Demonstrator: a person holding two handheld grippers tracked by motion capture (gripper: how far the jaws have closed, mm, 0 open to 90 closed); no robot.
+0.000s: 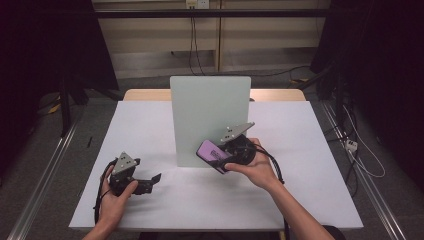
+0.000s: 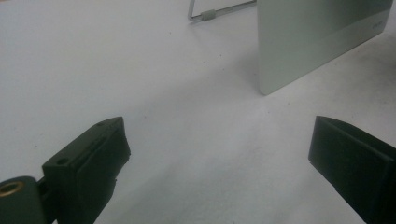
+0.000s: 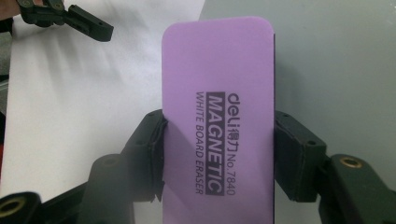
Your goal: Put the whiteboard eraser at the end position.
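Observation:
A purple magnetic whiteboard eraser (image 3: pixel 217 116) with black print is clamped across its width by my right gripper (image 3: pixel 218 154). In the high view the eraser (image 1: pixel 212 154) is held against the lower right part of the small upright whiteboard (image 1: pixel 210 117) that stands mid-table. My left gripper (image 1: pixel 147 181) rests low on the table at the front left, in the person's hand. Its black jaws stand wide apart over bare white tabletop, nothing between them (image 2: pixel 217 158). The board's lower corner (image 2: pixel 299 51) is ahead of them to the right.
The white table top (image 1: pixel 150 125) has open room left and right of the board. A wire stand leg (image 2: pixel 210 14) of the board lies behind it. Dark curtains, floor rails and cables (image 1: pixel 360 150) surround the table.

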